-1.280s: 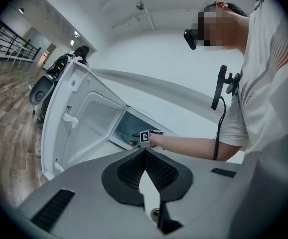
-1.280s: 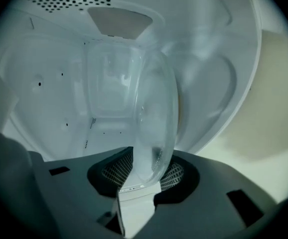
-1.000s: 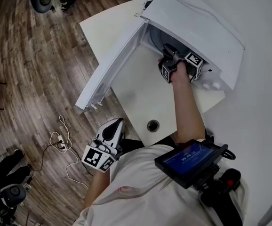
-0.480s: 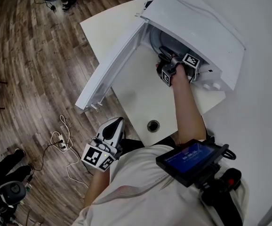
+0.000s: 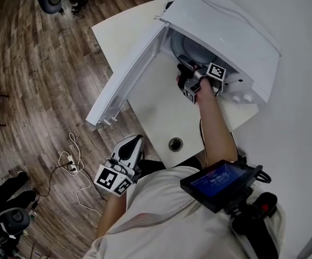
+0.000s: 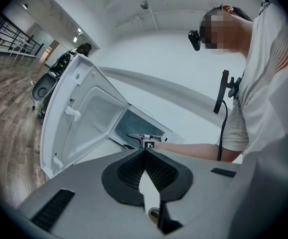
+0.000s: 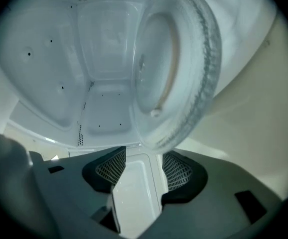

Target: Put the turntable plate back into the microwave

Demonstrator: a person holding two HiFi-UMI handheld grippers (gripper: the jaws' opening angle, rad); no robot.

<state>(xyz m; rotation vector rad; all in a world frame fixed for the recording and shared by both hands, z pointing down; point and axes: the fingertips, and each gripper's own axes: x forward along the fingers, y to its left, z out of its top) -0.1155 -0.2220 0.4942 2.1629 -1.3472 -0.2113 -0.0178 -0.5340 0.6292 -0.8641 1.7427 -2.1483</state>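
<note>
Inside the microwave (image 5: 226, 34) the turntable plate (image 7: 179, 63) is just ahead of the right gripper (image 7: 144, 169). Its jaws have just been opening and stand spread, with nothing between them. Better to withdraw straight back, without touching the rim.

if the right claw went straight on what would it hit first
Probably the plate, its rim just ahead of the right claw; the jaws have just been opening, nothing between them. Depth is unclear.

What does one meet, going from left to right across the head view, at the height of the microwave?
microwave door → right gripper → control knobs
</note>
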